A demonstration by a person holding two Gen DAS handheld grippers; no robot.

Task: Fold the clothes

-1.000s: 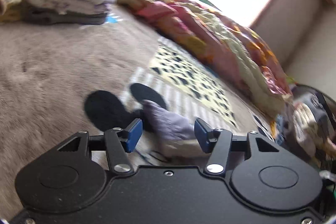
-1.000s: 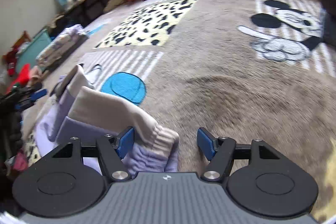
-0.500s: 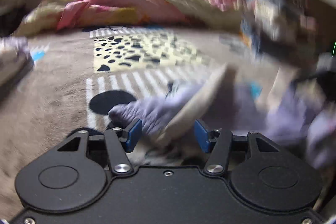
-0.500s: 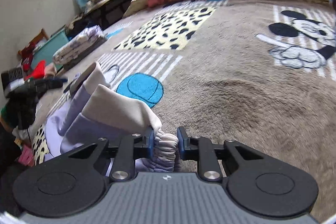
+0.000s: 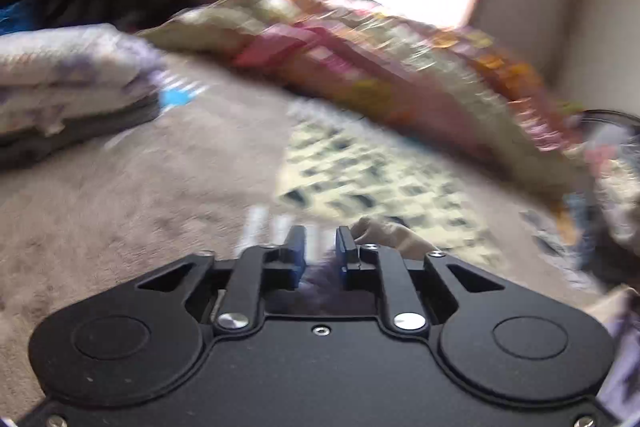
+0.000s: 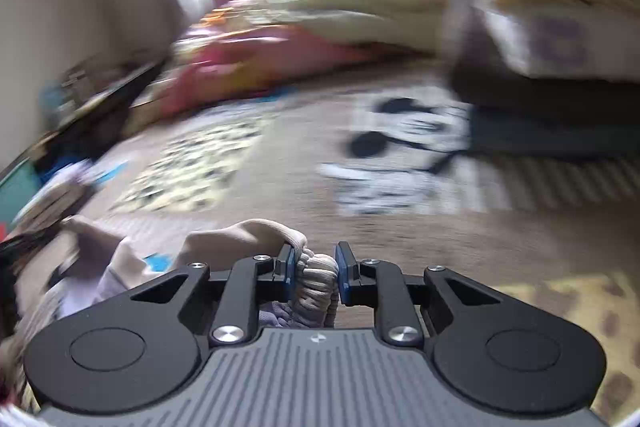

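Note:
A lilac and beige garment is held between both grippers above a brown printed blanket [image 5: 120, 227]. My left gripper [image 5: 320, 253] is shut on its lilac end [image 5: 320, 287]; a beige part [image 5: 396, 237] shows just past the right finger. My right gripper [image 6: 314, 267] is shut on the bunched beige ribbed cuff [image 6: 316, 287]. The rest of the garment [image 6: 224, 241] trails off to the left in the right wrist view. Both views are blurred by motion.
A stack of folded clothes [image 5: 68, 83] sits at the left on the blanket. Another pile of clothes [image 6: 552, 39] rises at the upper right of the right wrist view. A crumpled pink and yellow quilt [image 5: 380, 67] lies along the far side under a bright window.
My left gripper has closed on the lilac end of the garment. My right gripper stays shut on the cuff. Both have swung, and the views have turned toward the quilt and window.

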